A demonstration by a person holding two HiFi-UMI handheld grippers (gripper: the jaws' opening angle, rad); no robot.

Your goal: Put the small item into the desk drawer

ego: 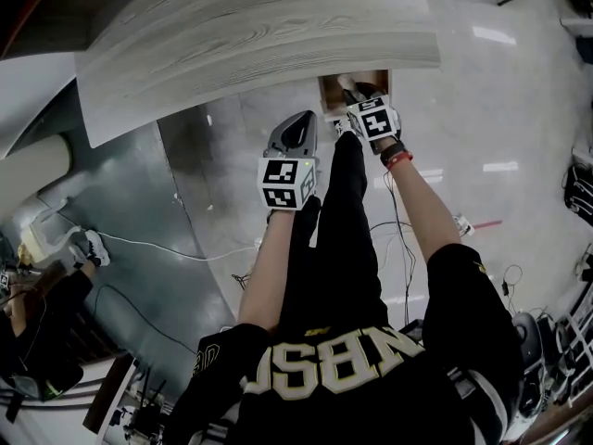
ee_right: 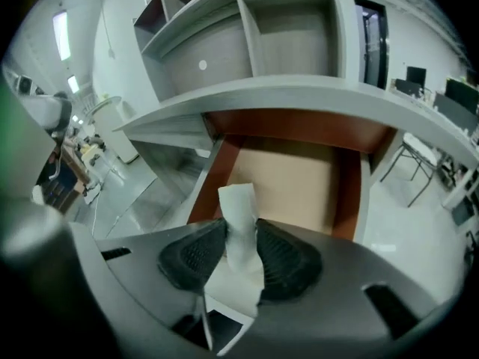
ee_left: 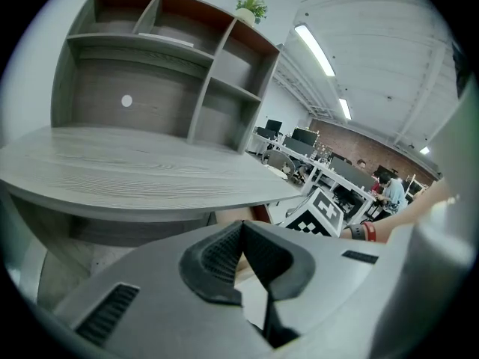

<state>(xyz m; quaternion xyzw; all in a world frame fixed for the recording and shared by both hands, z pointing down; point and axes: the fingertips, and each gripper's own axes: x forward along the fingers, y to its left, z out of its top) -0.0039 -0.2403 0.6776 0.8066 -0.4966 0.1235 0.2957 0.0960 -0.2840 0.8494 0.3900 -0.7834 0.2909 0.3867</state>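
Observation:
My right gripper (ee_right: 241, 254) is shut on a small white folded paper item (ee_right: 239, 223) that sticks up between its black pads. It hovers just in front of the open desk drawer (ee_right: 288, 182), whose tan bottom and reddish-brown sides show under the grey desktop (ee_right: 299, 96). In the head view the right gripper (ego: 357, 100) reaches over the drawer (ego: 330, 89) at the desk's edge. My left gripper (ego: 298, 128) hangs lower and to the left, away from the drawer. Its jaws (ee_left: 243, 264) are shut, pads touching, with nothing between them.
A grey wood-grain desk (ego: 241, 35) carries a shelf unit (ee_left: 172, 73) with a small plant (ee_left: 251, 7) on top. Cables (ego: 176, 248) trail over the glossy floor. Office desks, chairs and a seated person (ee_left: 389, 189) lie beyond.

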